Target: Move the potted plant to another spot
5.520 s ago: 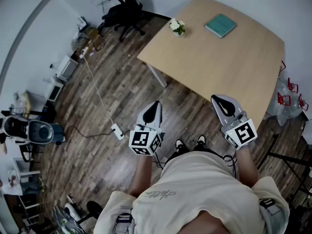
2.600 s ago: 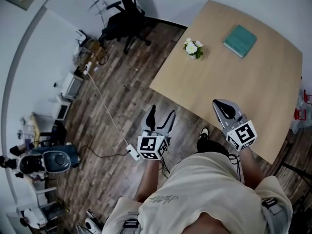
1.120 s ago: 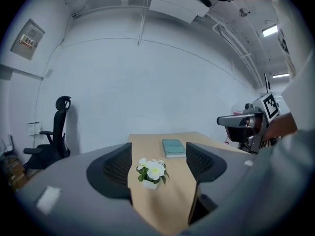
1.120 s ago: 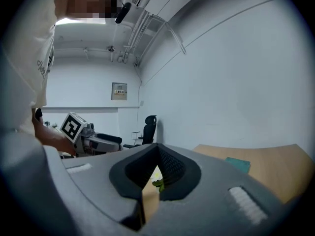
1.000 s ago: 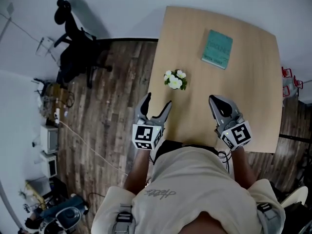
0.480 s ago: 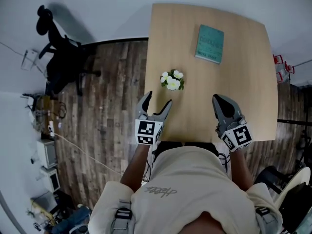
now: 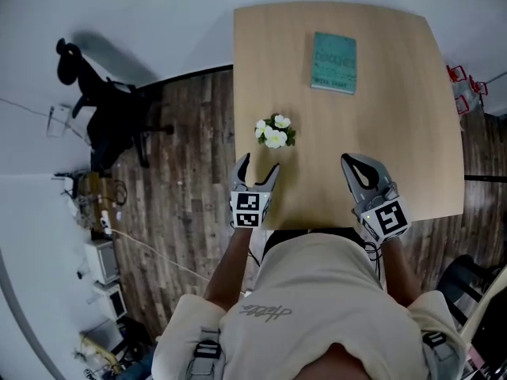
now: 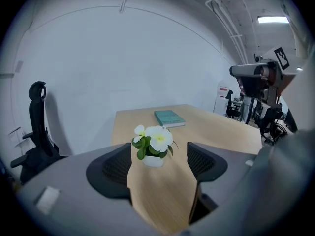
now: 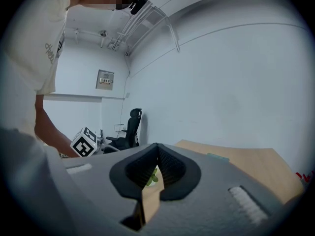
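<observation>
The potted plant [image 7: 274, 131], white flowers and green leaves in a small white pot, stands near the left edge of the wooden table [image 7: 396, 133]. My left gripper [image 7: 259, 165] is open just short of it, over the table's near edge. In the left gripper view the plant [image 8: 153, 144] shows between the two spread jaws, a little beyond their tips, and nothing touches it. My right gripper [image 7: 353, 163] is shut and empty over the near edge to the right. Its own view shows only a green sliver of the plant [image 9: 150, 177] through the narrow gap.
A teal book [image 7: 333, 51] lies flat toward the table's far side, also the book [image 8: 170, 118] behind the plant. A black office chair [image 7: 107, 105] stands on the wood floor to the left. A white wall runs behind the table. Shelving and cables sit at the lower left.
The person has walked up to the table. Over the last second the open left gripper has closed in on the plant; the right gripper stays shut at the near edge.
</observation>
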